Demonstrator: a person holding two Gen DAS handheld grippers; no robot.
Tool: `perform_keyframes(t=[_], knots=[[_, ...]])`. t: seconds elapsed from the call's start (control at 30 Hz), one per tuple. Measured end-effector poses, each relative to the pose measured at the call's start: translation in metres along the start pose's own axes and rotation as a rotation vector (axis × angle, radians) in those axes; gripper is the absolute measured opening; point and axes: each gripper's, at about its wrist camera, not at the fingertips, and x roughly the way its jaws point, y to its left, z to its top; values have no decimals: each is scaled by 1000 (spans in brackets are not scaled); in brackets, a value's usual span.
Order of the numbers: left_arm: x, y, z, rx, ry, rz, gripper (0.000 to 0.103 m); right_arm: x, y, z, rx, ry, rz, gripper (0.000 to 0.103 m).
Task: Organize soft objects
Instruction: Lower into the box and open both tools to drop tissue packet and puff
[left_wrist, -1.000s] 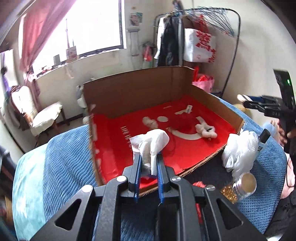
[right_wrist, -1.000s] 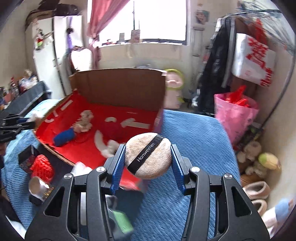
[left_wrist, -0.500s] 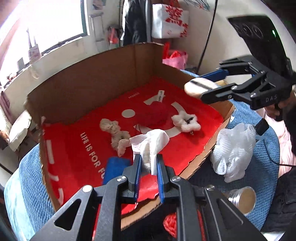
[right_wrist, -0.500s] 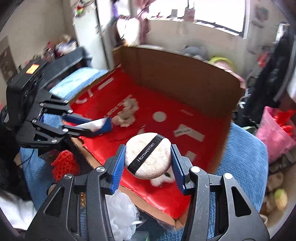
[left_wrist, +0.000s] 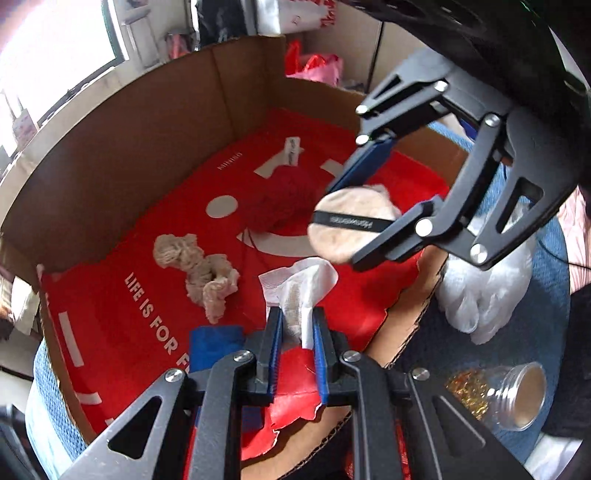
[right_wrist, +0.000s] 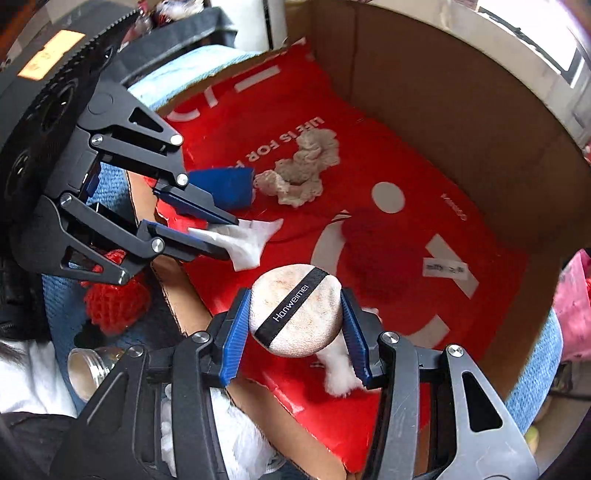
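On a blue blanket (left_wrist: 461, 354), a white mesh sponge (left_wrist: 487, 295), red knit piece (right_wrist: 114, 302) and glitter jar (left_wrist: 509, 395) lie outside the box (left_wrist: 155, 122). Over its red floor, the left gripper (left_wrist: 295, 332) pinches a white cloth (left_wrist: 303, 284) and the right gripper (right_wrist: 295, 328) clamps a powder puff (right_wrist: 295, 310), neither released. Farther in, a beige scrunchie (left_wrist: 199, 269), blue piece (right_wrist: 225, 186) and red yarn (left_wrist: 288, 195) already lie sorted.

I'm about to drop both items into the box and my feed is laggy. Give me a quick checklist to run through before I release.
1. Left gripper shut on the white cloth: ok.
2. Right gripper shut on the powder puff: ok, pads press both sides.
3. Both items over the red box floor, inside the cardboard box: ok.
4. Grippers apart from each other: ok, close but with a gap in both views.
5. Bare floor under the cloth: cannot tell; blue item and beige knit piece lie nearby.
6. Landing spot under the puff: not ok, a white fluffy piece lies directly below.
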Motion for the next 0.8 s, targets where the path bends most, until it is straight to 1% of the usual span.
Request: perform_keyframes(t=[0.23,0.47,0.77,0.8], knots=[[14,-2,2,44,43,-8,17,15,2,5,-30,47,21,46],[28,-2,13,40,58,-16,17,27,-4,7,-17,71,25,46],[39,6,15,33,66,-17,17,35,-7,5,-17,85,28,48],[40,7,15,33,66,-19,18,37,-6,5,-18,85,28,48]])
